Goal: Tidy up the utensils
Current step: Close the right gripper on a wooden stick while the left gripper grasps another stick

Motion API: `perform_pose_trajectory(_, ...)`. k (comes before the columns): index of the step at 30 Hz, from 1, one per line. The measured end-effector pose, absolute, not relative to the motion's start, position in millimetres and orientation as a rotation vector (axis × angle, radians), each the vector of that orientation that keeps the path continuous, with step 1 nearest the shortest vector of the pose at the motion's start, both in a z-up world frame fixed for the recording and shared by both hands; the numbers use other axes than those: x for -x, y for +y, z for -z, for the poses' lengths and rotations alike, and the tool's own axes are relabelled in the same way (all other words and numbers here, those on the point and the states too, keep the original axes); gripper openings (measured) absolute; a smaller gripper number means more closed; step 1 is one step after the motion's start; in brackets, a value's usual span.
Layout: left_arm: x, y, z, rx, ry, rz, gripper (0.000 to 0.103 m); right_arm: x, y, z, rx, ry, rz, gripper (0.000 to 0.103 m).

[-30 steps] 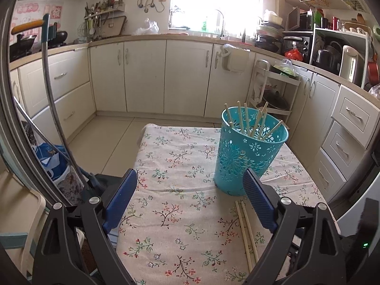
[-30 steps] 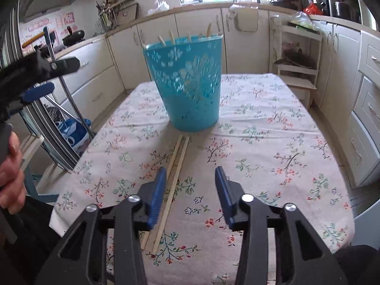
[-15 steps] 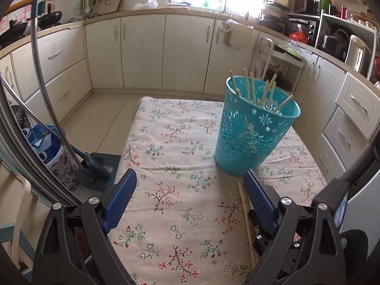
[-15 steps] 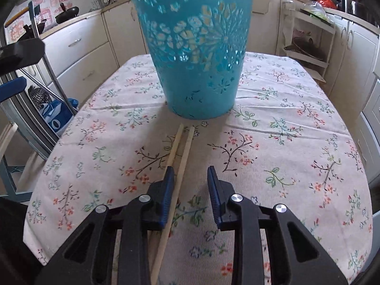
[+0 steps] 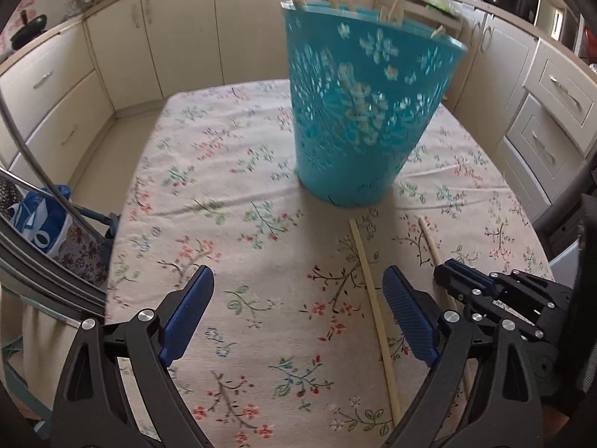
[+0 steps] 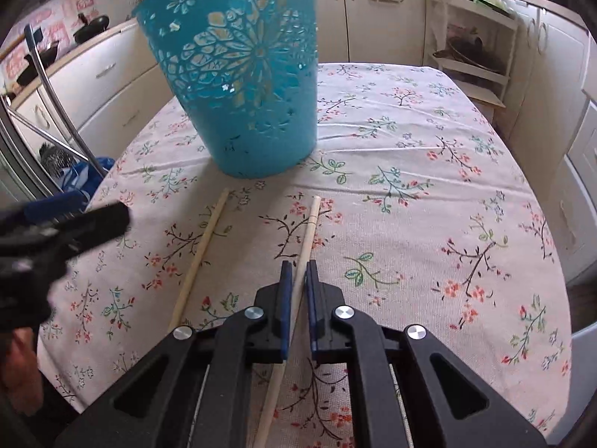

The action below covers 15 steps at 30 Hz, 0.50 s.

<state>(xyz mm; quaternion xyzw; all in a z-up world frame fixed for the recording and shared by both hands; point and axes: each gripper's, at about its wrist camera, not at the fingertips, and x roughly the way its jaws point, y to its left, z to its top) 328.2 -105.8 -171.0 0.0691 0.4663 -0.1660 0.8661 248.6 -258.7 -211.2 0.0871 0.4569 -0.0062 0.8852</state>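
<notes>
The right gripper [image 6: 297,272], whose jaws stood apart around the right chopstick [image 6: 308,231] a second ago, has now clamped onto it, so that stick looks ready to lift into the basket [image 6: 238,86]. The two chopsticks, earlier side by side, now lie apart on the tablecloth [image 6: 429,156]. The left gripper [image 5: 296,291] has dropped lower, jaws wide and empty, beside the left chopstick [image 5: 367,280].

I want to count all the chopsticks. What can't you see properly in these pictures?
- Sticks inside the blue basket: left wrist view blurred, walls hide most; right wrist view cuts off the rim.
- Gripped chopstick: its near end hidden under the right gripper.
- Loose chopstick: its far-side neighbour partly hidden behind the left gripper.
</notes>
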Motion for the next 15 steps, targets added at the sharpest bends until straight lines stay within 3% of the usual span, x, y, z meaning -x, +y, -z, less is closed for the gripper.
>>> perform_pose_trajectory(15, -341.2, -141.7, 202.0, -0.218, 1.017, 0.32, 0.088, -242.7, -263.6, 208.5, -0.208, 0.933, -0.021, 0.008)
